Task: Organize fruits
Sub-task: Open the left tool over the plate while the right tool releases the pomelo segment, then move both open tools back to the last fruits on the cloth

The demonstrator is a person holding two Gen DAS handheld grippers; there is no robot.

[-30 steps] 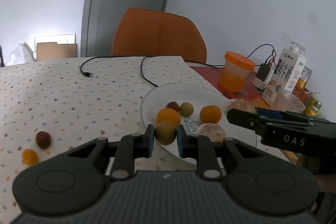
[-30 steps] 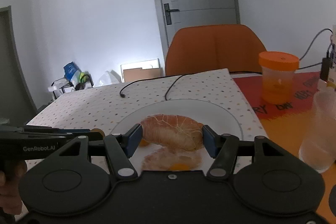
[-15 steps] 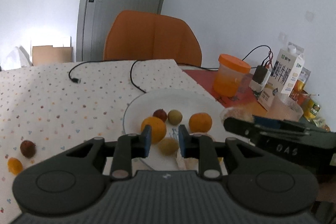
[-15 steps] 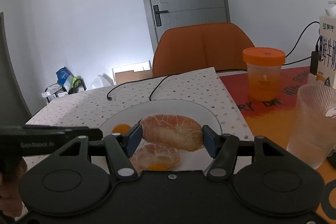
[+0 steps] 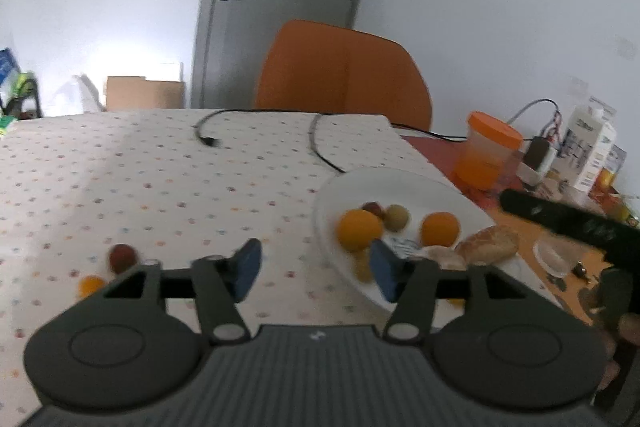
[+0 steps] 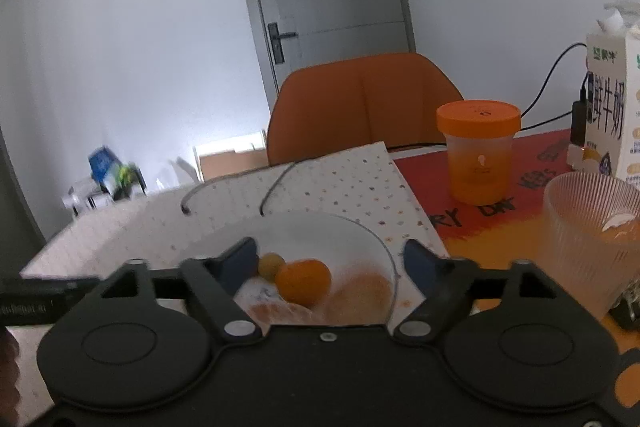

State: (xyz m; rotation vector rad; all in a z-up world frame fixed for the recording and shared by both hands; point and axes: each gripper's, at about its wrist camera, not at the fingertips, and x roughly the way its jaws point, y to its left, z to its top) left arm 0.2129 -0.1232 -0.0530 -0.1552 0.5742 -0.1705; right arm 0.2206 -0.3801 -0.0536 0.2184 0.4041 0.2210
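On the white plate [image 5: 400, 183] most fruit is gathered; your left gripper [image 5: 312, 269] and right gripper [image 6: 332, 259] are spread, empty. Left: the dark red fruit [image 5: 122, 255] and small orange fruit [image 5: 92, 285] on the tablecloth [image 5: 160, 179].

the white plate [image 5: 448, 187] holds two oranges [image 5: 359, 229], a green fruit [image 5: 397, 215], a dark red one [image 5: 372, 207] and peeled pieces [image 5: 486, 245]. on the desk's dotted cloth lie a dark red fruit [image 5: 122, 255] and a small orange one [image 5: 92, 285], near each other.
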